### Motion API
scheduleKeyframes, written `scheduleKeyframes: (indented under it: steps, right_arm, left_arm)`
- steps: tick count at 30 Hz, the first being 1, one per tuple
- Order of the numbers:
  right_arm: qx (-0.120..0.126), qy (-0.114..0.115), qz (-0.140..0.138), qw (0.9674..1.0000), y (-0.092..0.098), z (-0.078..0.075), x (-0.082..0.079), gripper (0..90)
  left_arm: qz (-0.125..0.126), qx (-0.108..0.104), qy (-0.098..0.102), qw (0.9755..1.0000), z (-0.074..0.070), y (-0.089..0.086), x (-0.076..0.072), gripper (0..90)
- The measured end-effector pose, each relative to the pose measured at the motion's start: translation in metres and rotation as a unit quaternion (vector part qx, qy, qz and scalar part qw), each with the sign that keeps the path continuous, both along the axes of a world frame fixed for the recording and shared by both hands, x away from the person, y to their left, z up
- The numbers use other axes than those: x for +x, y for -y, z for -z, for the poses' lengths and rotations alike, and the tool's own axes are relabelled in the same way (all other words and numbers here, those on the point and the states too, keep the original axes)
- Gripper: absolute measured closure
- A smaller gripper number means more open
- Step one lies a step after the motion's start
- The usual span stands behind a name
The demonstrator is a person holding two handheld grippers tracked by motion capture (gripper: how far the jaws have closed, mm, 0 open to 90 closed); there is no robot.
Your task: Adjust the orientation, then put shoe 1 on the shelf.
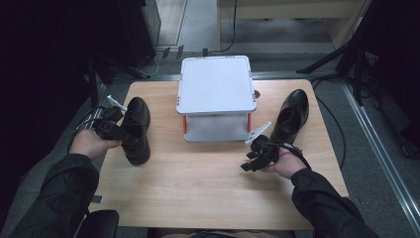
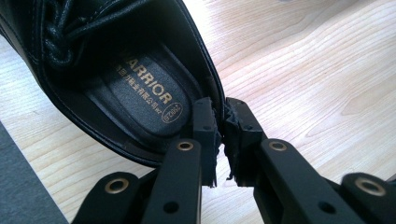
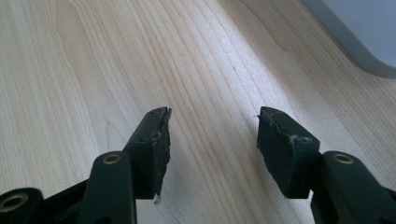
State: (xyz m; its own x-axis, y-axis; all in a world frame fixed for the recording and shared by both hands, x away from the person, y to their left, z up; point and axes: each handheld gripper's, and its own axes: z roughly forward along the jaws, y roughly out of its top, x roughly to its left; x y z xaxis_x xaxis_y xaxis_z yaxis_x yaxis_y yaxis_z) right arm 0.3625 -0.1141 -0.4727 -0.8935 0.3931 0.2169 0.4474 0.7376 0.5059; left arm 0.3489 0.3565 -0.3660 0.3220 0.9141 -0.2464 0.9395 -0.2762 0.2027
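High view. I have the left gripper point(image 1: 125, 133) at the left of the frame, on the near shoe point(image 1: 136, 130), a black lace-up lying on the desk point(image 1: 198, 183). Its long axis runs top to bottom in the frame, toe toward the bottom edge, heel toward the top, opening up. A second shoe point(image 1: 291, 115) sits right of centre, well apart from the first, tilted a little, its toe toward the upper right. Between them stands a white box point(image 1: 216, 91) with orange hinges. The right gripper point(image 1: 253, 159) rests low on the desk at lower centre-right, just in front of the box, touching neither shoe.

Left gripper view. My jaws are pinched together on the thin collar of the shoe point(image 2: 140, 88): one pad inside the opening by the printed insole, the other outside against the leather. Only the wall's thickness separates them. Laces show at upper left.

Right gripper view. The right jaws stand wide apart with nothing between them, bare wood beneath, a corner of the box at upper right.

Handling, my guess: moderately light, leather upper pliable, sole stiff. The collar grip should lift it, but the toe will likely droop and swing. Smooth leather may slip, so keep the pinch deep on the rim.
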Motion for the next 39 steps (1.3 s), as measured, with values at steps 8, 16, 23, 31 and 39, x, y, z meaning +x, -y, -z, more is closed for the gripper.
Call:
scheduleKeyframes:
  steps: [8,16,23,31,39]
  right_arm:
    - [0.002,0.000,0.000,1.0000,0.001,0.000,0.000,45.1]
    - [0.002,0.000,0.002,1.0000,0.001,0.000,0.000,45.2]
    - [0.000,0.000,0.001,1.0000,0.000,0.000,0.001,45.2]
    - [0.000,-0.001,-0.001,1.0000,0.000,0.000,0.001,45.2]
    - [0.001,0.001,0.002,1.0000,0.001,0.000,0.000,45.2]
  left_arm:
    - [-0.032,0.008,0.014,0.9993,-0.009,-0.004,0.000,74.8]
    - [-0.103,0.014,0.023,0.9943,-0.022,-0.021,0.002,62.5]
    - [-0.132,0.025,0.015,0.9909,-0.017,-0.034,0.004,58.7]
    - [-0.149,0.034,0.003,0.9882,-0.003,-0.041,0.009,57.8]
    - [-0.170,0.042,-0.019,0.9843,0.018,-0.040,0.021,60.2]
